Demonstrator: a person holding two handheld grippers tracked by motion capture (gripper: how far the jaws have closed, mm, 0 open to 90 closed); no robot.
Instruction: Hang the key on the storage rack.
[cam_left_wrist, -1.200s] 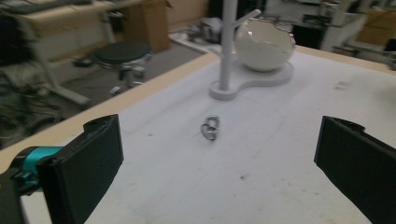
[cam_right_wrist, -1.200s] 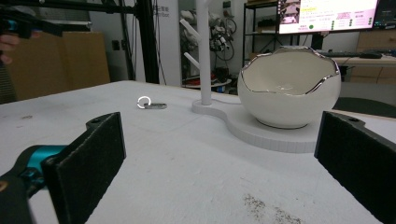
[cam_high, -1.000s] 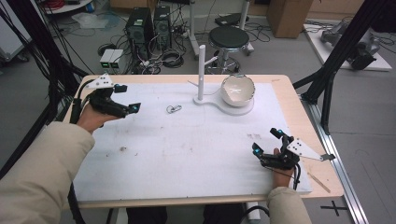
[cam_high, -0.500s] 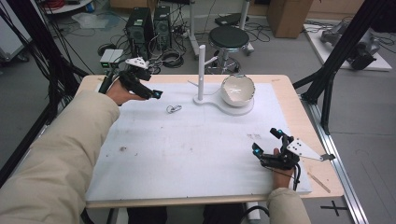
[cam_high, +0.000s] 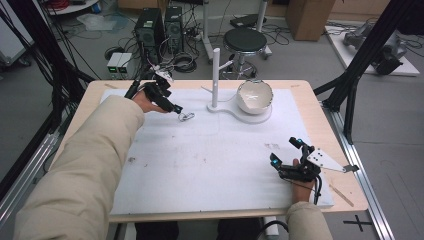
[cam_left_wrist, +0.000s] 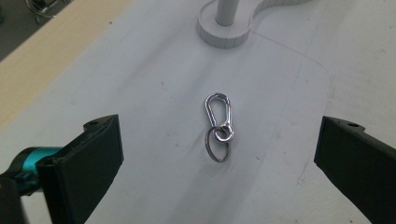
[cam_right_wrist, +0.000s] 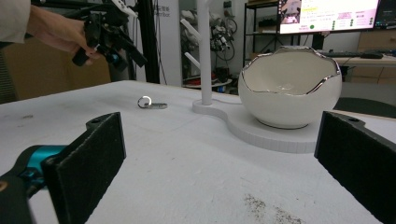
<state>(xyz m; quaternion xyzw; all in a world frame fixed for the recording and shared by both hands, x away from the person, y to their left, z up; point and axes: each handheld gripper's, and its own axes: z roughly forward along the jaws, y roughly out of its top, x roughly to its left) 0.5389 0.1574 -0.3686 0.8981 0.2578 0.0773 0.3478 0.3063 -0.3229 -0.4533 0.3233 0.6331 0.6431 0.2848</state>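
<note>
Left gripper (cam_high: 176, 108), jaws wide apart, has swung from the table's near-left region up and across to hover just left of the clip (cam_high: 187, 117). The clip, a small metal snap hook on a ring, lies flat on the white mat (cam_high: 210, 165), left of the stand (cam_high: 216, 75) and apart from its base; in the left gripper view it sits centred between the jaws (cam_left_wrist: 218, 134). A pick-up appears imminent. Right gripper (cam_high: 284, 152), also open and empty, remains resting well to the near right of the stand, facing the bowl (cam_right_wrist: 290, 88).

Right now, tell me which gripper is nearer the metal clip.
Left. The left gripper hovers just beside the clip, jaws open toward it; the right gripper sits far off at the table's near edge.
</note>
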